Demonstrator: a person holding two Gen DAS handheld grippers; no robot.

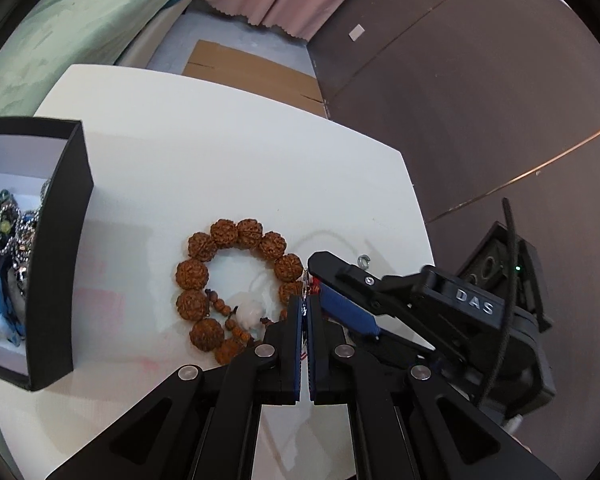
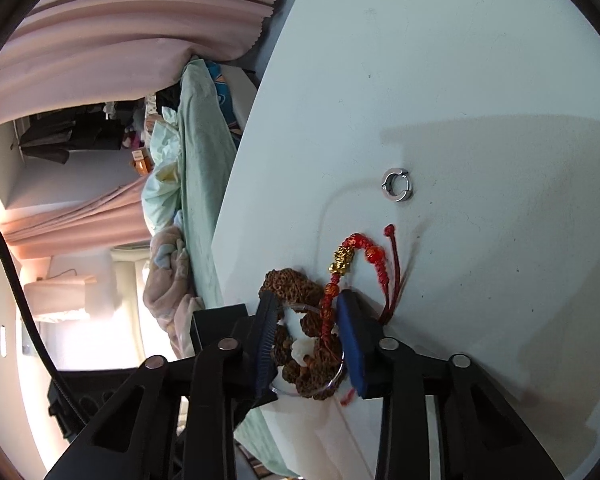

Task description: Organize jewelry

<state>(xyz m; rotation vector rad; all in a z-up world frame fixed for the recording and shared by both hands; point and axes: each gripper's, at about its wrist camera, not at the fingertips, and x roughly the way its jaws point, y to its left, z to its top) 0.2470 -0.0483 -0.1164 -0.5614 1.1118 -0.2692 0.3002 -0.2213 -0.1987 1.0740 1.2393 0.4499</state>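
- A black cardboard box with a white lining [image 1: 66,216] stands at the left edge of the white surface [image 1: 228,152]; it holds a heap of beaded chains and a blue trinket [image 1: 4,264].
- A bracelet of large brown rough seed beads [image 1: 198,272] lies flat near the middle of the surface, with a small white carved charm [image 1: 249,314] inside its ring.
- The left gripper [image 1: 305,308] has its fingers nearly together, pinching what looks like a thin red strand beside the bracelet.
- The right gripper [image 2: 308,344] has its fingers wide apart, straddling the seed beads and a red braided cord bracelet with a gold charm [image 2: 342,262].
- A small silver clip ring [image 2: 397,185] lies alone beyond the red cord, towards the right edge of the surface.
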